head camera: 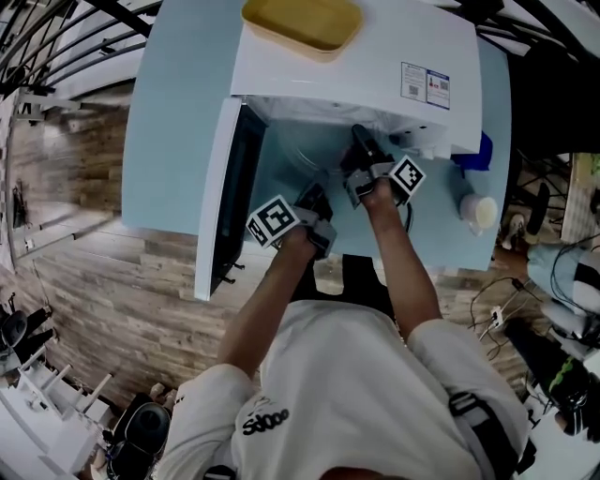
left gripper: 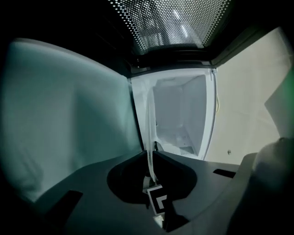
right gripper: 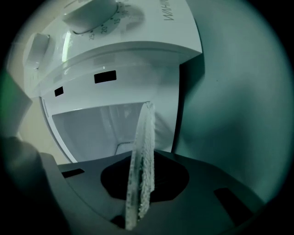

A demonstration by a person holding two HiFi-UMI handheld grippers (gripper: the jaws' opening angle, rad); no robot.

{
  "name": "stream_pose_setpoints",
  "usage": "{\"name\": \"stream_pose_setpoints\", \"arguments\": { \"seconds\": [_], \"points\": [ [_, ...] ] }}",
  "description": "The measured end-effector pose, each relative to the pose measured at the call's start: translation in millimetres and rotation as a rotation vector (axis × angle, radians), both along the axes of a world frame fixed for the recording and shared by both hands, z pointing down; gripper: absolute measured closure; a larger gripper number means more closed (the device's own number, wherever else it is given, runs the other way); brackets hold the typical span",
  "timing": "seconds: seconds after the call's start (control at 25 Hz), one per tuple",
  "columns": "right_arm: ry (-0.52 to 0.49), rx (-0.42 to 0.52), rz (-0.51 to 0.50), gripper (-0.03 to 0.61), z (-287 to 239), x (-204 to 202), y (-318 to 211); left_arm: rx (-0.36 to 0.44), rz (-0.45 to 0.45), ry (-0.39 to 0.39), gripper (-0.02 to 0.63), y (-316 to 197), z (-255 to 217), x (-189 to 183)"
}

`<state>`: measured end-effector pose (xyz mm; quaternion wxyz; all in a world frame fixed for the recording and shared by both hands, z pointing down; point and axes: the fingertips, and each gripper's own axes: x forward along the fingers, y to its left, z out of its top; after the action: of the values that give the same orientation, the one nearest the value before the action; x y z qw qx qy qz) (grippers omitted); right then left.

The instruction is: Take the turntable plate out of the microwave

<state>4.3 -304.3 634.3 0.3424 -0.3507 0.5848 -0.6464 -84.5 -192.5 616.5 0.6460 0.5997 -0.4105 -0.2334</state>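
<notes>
Seen from above, a white microwave stands on a pale blue table with its door swung open to the left and a yellow tray resting on its roof. Two small blue-and-white stickers sit on the roof near the right edge; their print is too small to read. A person in a white shirt reaches both arms to the oven's open mouth. The left gripper and the right gripper point into the opening side by side, each carrying a cube with black-and-white square markers. The clear glass turntable plate is at the mouth of the cavity, held by its rim from both sides. In the right gripper view its thick, pebbled edge runs straight between the jaws, which are pressed together on it. In the left gripper view a thinner sliver of the same glass rim is pinched between jaws that are nearly touching. The right gripper view also shows the control panel: a round timer dial ringed with numerals, 20 among them, and a printed word beside it, turned sideways and not legible. A white cup stands on the table to the right of the oven.
</notes>
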Motion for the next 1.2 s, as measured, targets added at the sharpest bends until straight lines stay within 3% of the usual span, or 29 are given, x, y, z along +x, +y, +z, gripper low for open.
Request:
{"name": "stream_pose_setpoints", "arguments": {
  "seconds": [0.08, 0.24, 0.36, 0.48, 0.8, 0.96, 1.08, 1.2],
  "points": [
    [0.041, 0.007, 0.008, 0.561, -1.2, 1.3, 1.8, 0.034, -0.024, -0.028, 0.571, -4.6, 1.2, -5.4],
    [0.097, 0.022, -0.003, 0.561, -3.9, 1.9, 13.2, 0.046, -0.09, -0.011, 0.46, -23.3, 4.5, -15.0],
    [0.08, 0.022, 0.016, 0.561, -4.3, 5.8, 27.5, 0.042, -0.09, -0.083, 0.49, -32.2, 10.2, -23.3],
    [0.109, 0.034, 0.004, 0.561, -5.6, 11.3, 44.1, 0.036, -0.133, -0.103, 0.517, -31.0, 18.3, -38.2],
    [0.034, 0.046, -0.026, 0.561, -35.0, 25.5, 72.5, 0.191, -0.186, -0.037, 0.556, -3.8, -23.6, -28.3],
    [0.045, 0.083, -0.061, 0.561, -57.5, 35.5, 89.7, 0.261, -0.205, 0.05, 0.557, 14.6, -56.6, -11.1],
    [0.054, 0.098, -0.086, 0.561, -71.5, 42.2, 110.7, 0.236, -0.218, 0.006, 0.556, 41.4, -63.0, -7.5],
    [0.061, 0.134, -0.11, 0.561, -88.6, 48.1, 124.3, 0.262, -0.234, 0.005, 0.555, 58.9, -80.0, -1.1]
  ]
}}
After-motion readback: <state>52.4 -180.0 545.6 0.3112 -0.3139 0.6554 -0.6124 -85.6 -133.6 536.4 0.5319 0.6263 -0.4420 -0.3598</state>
